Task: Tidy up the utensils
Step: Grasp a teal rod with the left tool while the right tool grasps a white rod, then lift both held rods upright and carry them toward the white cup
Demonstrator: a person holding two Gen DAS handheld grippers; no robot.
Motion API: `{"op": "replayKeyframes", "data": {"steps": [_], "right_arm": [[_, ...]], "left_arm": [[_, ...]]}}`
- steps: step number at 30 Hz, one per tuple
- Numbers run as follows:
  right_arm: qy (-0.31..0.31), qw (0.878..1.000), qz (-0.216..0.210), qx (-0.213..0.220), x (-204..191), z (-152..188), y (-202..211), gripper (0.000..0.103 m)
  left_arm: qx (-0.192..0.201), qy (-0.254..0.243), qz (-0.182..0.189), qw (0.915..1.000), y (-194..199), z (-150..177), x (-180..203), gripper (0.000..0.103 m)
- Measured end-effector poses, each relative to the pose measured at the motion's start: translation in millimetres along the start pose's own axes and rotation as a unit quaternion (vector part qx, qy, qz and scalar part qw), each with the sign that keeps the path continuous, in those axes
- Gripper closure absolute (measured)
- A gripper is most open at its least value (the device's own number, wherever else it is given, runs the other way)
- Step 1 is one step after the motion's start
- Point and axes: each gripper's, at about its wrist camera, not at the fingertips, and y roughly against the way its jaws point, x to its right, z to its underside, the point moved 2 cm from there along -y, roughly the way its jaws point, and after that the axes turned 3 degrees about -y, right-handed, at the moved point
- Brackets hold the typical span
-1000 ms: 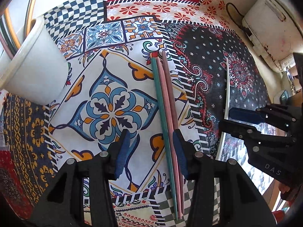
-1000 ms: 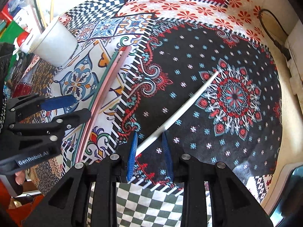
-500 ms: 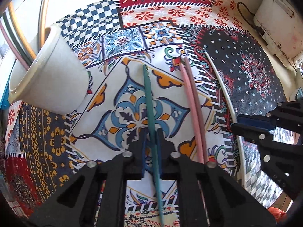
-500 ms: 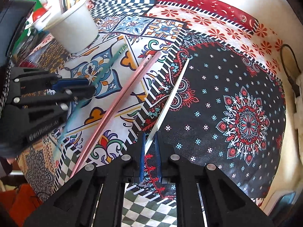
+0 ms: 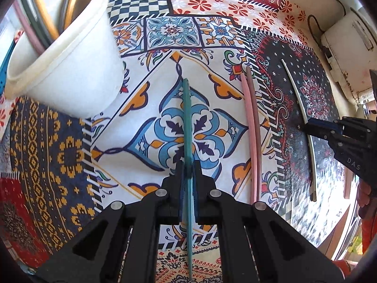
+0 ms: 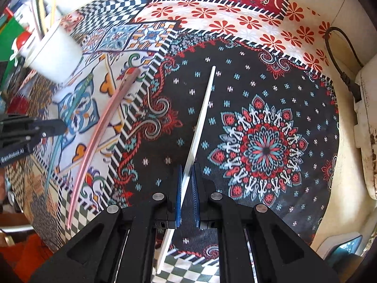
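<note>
Teal chopstick (image 5: 187, 127) — clamped in left claw (image 5: 187, 165), pointing straight ahead — white chopstick (image 6: 200, 122) likewise in right claw (image 6: 187, 169).

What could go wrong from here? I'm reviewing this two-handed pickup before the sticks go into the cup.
The left gripper pinches the long green chopstick near one end, so it may pivot or slip. The white cup already holds sticks and could tip if bumped. The right gripper's white chopstick may swing similarly.

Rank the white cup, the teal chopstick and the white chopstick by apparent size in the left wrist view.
1. White cup, largest, though nearest the camera.
2. Teal chopstick, held in the left claw.
3. White chopstick, thinnest; its length looks similar, so this is unsure.
</note>
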Motion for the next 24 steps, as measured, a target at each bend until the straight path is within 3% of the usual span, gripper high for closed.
{"op": "replayKeyframes", "data": {"steps": [5, 10, 15, 19, 24], "right_arm": [[0.015, 1.000, 0.020, 0.014, -16.4, -16.2, -8.1, 0.094], [0.085, 0.993, 0.075, 0.019, -47.1, -10.2, -8.9, 0.094], [0.060, 0.997, 0.044, 0.001, -44.2, -22.2, -10.2, 0.097], [0.032, 0.999, 0.010, -0.008, -34.9, -34.2, -8.9, 0.097], [0.012, 1.000, -0.016, 0.017, -29.3, -34.9, 10.4, 0.097]], "left_arm": [[-0.015, -0.033, -0.008, 0.9993, -2.4, -7.1, 8.4, 0.097], [-0.035, -0.069, -0.012, 0.9970, -6.8, -16.3, 13.3, 0.097], [-0.038, -0.085, -0.021, 0.9955, -10.4, -20.6, 19.4, 0.097], [-0.026, -0.065, -0.018, 0.9974, -12.0, -20.3, 21.0, 0.099], [0.009, -0.038, -0.020, 0.9990, 4.0, 0.1, 18.6, 0.099]]}}
